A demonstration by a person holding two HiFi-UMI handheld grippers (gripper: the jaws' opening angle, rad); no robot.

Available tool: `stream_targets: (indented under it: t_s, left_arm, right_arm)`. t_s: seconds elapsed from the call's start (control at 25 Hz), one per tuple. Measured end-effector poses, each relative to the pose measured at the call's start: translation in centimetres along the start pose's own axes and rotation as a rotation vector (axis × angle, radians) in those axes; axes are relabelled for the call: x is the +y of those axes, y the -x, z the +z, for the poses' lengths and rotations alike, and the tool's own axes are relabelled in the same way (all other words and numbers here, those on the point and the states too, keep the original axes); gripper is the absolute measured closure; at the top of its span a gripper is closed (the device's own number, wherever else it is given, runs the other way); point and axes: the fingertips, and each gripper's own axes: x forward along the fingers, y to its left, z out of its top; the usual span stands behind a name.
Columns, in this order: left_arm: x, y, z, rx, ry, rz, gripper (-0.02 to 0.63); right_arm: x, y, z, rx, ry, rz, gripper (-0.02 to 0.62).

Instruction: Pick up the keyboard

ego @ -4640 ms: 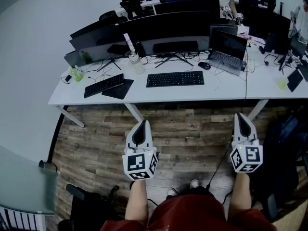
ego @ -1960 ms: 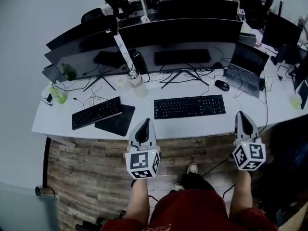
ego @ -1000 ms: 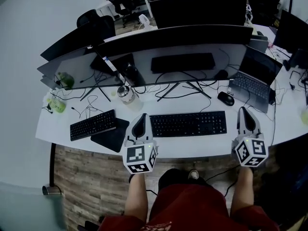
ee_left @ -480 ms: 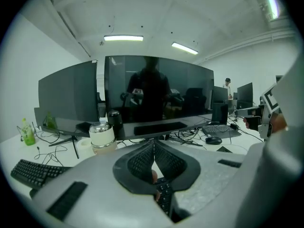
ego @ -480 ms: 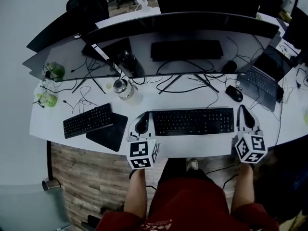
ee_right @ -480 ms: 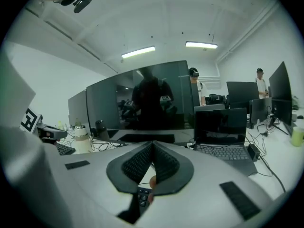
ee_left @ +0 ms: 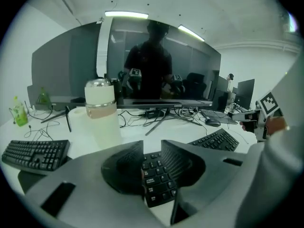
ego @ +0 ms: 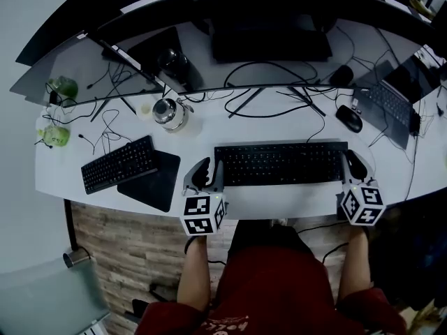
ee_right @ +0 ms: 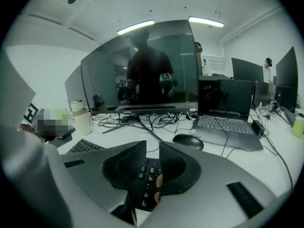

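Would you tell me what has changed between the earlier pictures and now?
Both tools moved forward and down to the ends of the keyboard: left tool at its left end, right tool at its right. Their jaws are opening, those ends between them; nothing is gripped yet. The keyboard stayed flat on the desk.

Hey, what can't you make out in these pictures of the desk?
Contact: each gripper view shows the long black keyboard between the opening jaws of the left gripper and right gripper; the grey jaw bodies hide any touch.
Key lettering: too small, dark, every view.
Smaller black keyboard: left gripper view, corner behind the gripper.
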Motion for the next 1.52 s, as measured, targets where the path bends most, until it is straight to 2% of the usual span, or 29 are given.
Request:
stream_targets:
  t_s: [0.08,0.28,0.36,0.48,0.84,1.08,1.52]
  left_arm:
    - [0.2,-0.6,-1.5,0.040,0.019,-0.024,0.481]
    - [0.0,-2.1,-4.1,0.120,0.046,-0.079,0.383]
    - [-0.3,-2.6,-5.0,0.151,0.056,-0.103,0.350]
    - [-0.5,-3.3,-6.2,0.191,0.075,-0.123,0.321]
    - [-0.9,-5.2,-8.3,0.291,0.127,-0.188,0.273]
    - [-1.0,-6.1,-9.0,0.346,0.115,-0.206,0.265]
    - [-0.8,-6.5,-9.7,0.478,0.132,-0.185,0.265]
  right_arm:
    - [-0.2,-0.7,-1.7,0.049,-0.005,0.007,0.489]
    - [-0.3,-2.3,-5.2,0.168,-0.020,0.046,0.317]
    - [-0.7,-2.8,-6.5,0.211,-0.023,0.055,0.268]
    - [-1.5,-3.5,-8.1,0.264,-0.038,0.053,0.227]
    - [-1.9,-5.0,-10.0,0.352,-0.090,0.102,0.195]
    - [-1.6,-5.6,-10.3,0.390,-0.100,0.136,0.187]
    - [-1.6,-5.8,-10.4,0.406,-0.100,0.144,0.188]
